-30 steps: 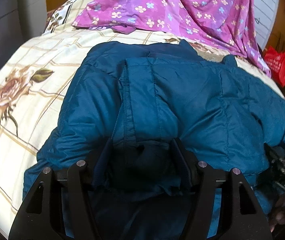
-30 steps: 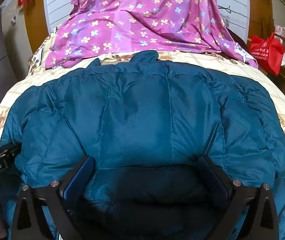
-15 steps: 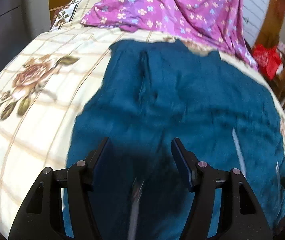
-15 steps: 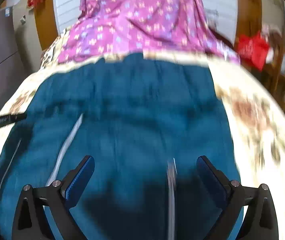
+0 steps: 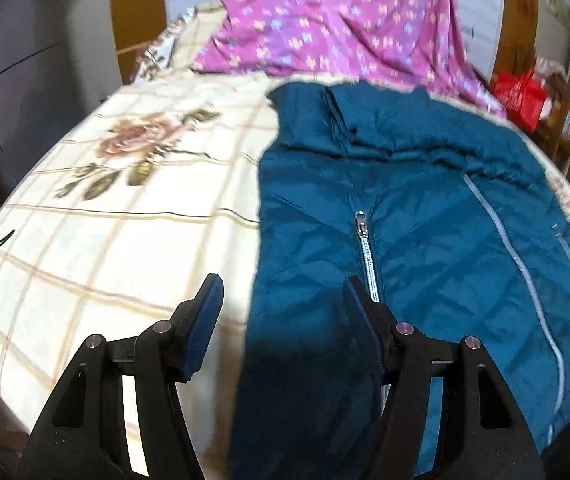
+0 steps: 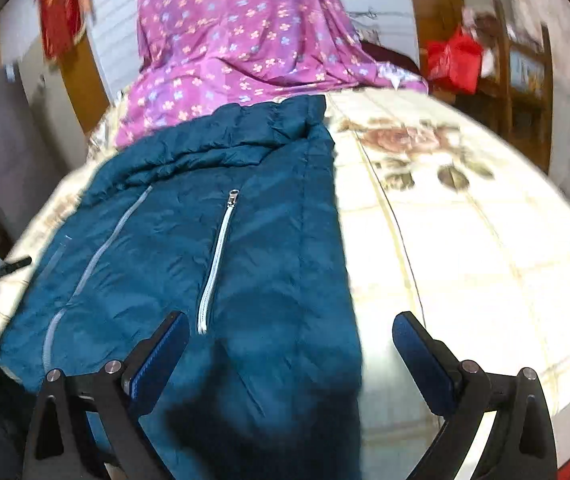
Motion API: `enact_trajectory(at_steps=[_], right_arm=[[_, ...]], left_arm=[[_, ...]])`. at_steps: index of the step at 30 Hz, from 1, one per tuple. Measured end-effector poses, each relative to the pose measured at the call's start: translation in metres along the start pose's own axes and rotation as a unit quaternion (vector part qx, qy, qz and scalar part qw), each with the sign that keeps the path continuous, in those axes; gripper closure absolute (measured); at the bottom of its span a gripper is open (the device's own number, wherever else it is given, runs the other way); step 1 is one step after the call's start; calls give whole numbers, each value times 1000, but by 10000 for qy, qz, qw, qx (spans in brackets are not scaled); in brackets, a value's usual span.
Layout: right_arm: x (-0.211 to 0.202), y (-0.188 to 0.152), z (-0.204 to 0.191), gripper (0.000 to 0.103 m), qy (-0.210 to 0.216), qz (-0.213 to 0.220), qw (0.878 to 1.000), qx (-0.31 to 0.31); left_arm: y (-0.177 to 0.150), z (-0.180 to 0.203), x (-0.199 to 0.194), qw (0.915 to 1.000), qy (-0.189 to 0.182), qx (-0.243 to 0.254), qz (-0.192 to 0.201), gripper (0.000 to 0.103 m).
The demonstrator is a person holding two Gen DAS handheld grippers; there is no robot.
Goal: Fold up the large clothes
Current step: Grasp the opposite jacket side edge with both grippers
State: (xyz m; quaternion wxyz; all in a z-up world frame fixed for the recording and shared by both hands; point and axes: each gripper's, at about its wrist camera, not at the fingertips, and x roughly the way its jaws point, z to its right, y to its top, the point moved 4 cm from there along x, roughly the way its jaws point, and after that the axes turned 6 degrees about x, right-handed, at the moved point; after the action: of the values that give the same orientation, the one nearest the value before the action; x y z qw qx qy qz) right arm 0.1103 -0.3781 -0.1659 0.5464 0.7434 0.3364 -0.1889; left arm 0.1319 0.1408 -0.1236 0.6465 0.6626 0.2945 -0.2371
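Cream cloth, checked in tan lines and printed with large roses, covered the bed (image 5: 125, 216) that filled both wrist views beyond the jaws. On it the teal quilted jacket (image 5: 425, 240) lay spread with its front up, running from under the jaws away toward the far end of the bed. A purple flowered sheet (image 5: 345, 24) was draped beyond the jacket's far edge, well ahead of both grippers. A red bag (image 6: 455, 60) sat far ahead and to the right of the jaws, off the bed.

The left gripper (image 5: 281, 300) hung over the jacket's left edge with its jaws standing apart and nothing clamped between them: its left pad was above bare bedcover, its right pad above the teal fabric. The right gripper (image 6: 289, 340) hung over the jacket's right edge with its jaws wide and empty, left pad above the jacket, right pad above the bedcover.

A silver zipper (image 5: 367, 256) ran from beside the left gripper's right pad away up the jacket to its pull. The same zipper lay just ahead of the right gripper's left pad.
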Motion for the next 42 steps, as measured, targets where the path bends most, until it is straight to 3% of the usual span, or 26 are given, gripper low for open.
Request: enact_trajectory(at_steps=[5,7,11,16,21,23,28,33,38,42], right_arm=[[12,-17,19,2,274,-534,9980,219],[11,-19,18,1,420,-552,9974,196],[12,-26,5,1,1103,-717,9911,214],[8,-37,-3,1,1427,-829,9863,61],[2,-41,2,1,1874,-882,9773,436],[3,-39,1,0,1906,-877,9766,479],[9,-34,-3,0,1886,-868,9772,443],[8,-37,-6,0,1936,-863,9768,305],[8,-38,-5,0,2003,-877,9754,290],[14,-34,-7,0,2017,-797,9757,309]], left_arm=[[-23,-16,-9,9997,79,-175,-152,41],[-34,-23,-7,9993,116,-234,-278,41],[-49,-32,-5,9983,63,-335,-479,41],[-64,-40,-5,9968,-17,-423,-675,41],[-74,-36,-4,9921,-649,-616,-884,41],[-77,-29,-6,9908,-843,-574,-894,26],[-88,-8,-20,9839,-1454,-362,-971,20],[-94,8,-30,9594,-2559,-521,-1070,17],[-87,3,-24,9466,-2898,-874,-1113,17],[-67,6,-8,9500,-2813,-828,-1076,17]])
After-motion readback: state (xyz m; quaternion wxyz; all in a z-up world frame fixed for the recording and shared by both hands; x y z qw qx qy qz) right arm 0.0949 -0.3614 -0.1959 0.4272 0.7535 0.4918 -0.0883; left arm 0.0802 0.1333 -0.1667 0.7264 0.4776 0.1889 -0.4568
